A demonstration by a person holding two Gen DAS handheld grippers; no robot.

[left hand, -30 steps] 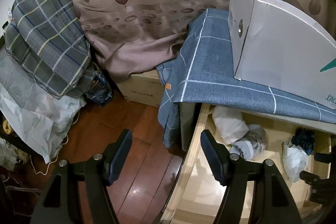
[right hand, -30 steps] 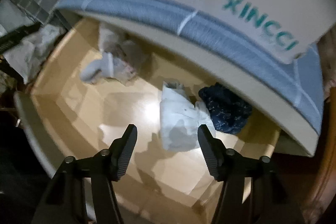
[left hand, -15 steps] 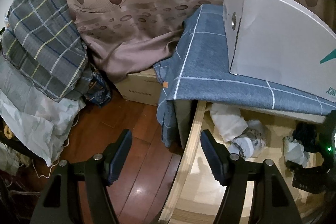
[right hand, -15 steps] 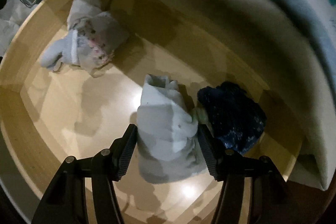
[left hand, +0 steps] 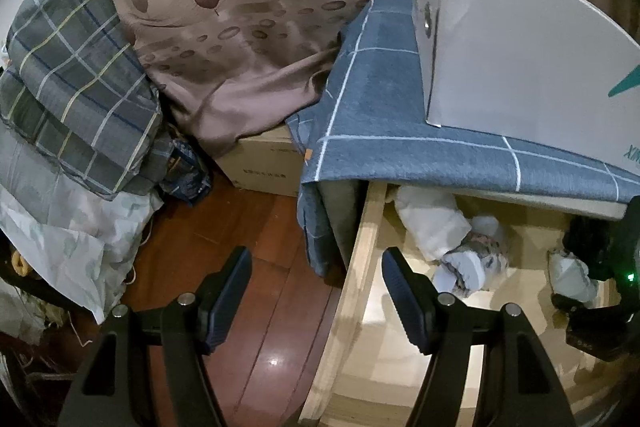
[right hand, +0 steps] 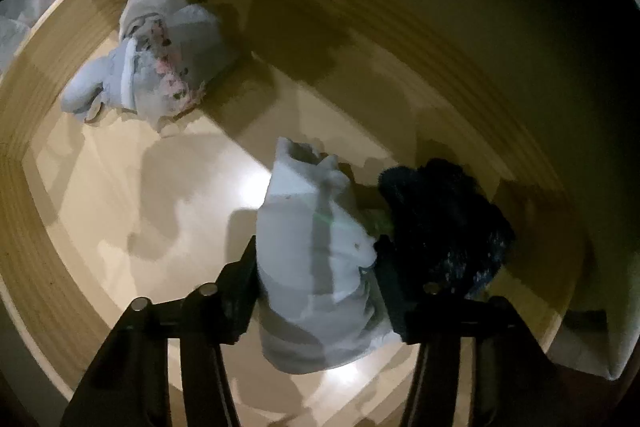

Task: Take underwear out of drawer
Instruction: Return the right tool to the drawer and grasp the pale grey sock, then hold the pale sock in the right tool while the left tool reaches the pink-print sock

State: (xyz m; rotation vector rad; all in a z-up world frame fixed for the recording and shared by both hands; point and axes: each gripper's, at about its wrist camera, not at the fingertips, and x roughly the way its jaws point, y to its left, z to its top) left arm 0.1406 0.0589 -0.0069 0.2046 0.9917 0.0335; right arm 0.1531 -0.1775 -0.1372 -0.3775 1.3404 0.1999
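The wooden drawer point(right hand: 36, 227) stands pulled out. On its floor lies a folded white underwear point(right hand: 308, 227), and my right gripper point(right hand: 314, 267) points down over it. Its jaws are closing and both pads touch the sides of the bundle. A dark blue underwear point(right hand: 444, 219) lies right beside it. A grey and white patterned bundle point(right hand: 160, 67) rests in the drawer's far left corner. My left gripper point(left hand: 316, 287) hangs open with nothing in it, straddling the drawer's side wall point(left hand: 360, 267). From there the white underwear point(left hand: 570, 277) shows at the right edge.
A white box point(left hand: 520, 67) sits on a blue checked cloth point(left hand: 380, 87) over the cabinet top, overhanging the drawer. To the left are a cardboard box point(left hand: 260, 163) under a brown curtain, piled plaid bedding point(left hand: 72, 87) and dark wooden floor point(left hand: 260, 307).
My right gripper has sunk into the drawer until its fingers came around the white underwear, and the jaws have narrowed onto it. The left gripper has hardly moved.
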